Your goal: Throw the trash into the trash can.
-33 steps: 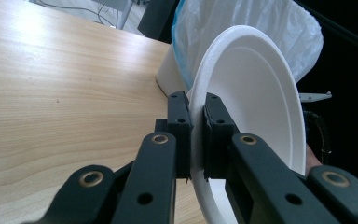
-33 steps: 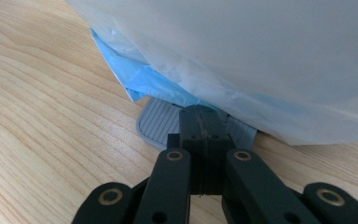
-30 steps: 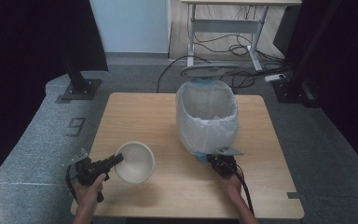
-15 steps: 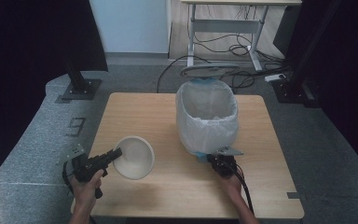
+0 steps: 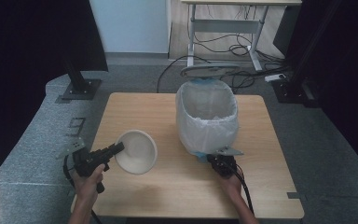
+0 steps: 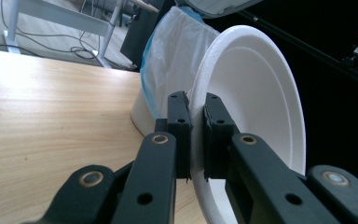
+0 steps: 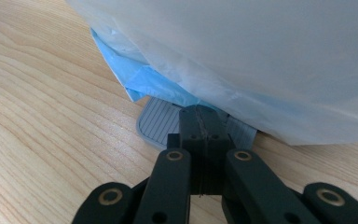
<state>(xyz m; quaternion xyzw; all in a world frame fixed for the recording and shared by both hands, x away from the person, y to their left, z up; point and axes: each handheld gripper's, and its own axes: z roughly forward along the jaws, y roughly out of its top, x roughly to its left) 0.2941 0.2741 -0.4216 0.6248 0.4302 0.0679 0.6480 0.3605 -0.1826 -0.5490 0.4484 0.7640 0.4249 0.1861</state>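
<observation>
The left tool [image 5: 114,150] is pinching the rim of a white round foam bowl [image 5: 136,151], its two black jaws pressing on either side of the thin wall, as the left gripper view [image 6: 196,135] is showing; the bowl [image 6: 256,107] is hanging tilted on its edge just ahead of this tool, raised off the pale wooden counter [image 5: 135,107], with its hollow facing away to the tool's right. Beyond the bowl, farther ahead of the left tool, a pedal bin lined with a translucent white plastic bag over a blue one [image 5: 207,119] is standing on the counter, its lid [image 5: 209,70] standing open behind it. The right tool [image 5: 219,161] is resting low at the foot of that bin with its jaws pressed together and nothing between them; in the right gripper view [image 7: 200,121] the closed tips are lying on the grey ribbed pedal [image 7: 158,123] directly ahead, under the bulging bag [image 7: 261,56] and a fold of blue liner [image 7: 144,79]. The two tools are sitting well apart, the bin between and ahead of them
</observation>
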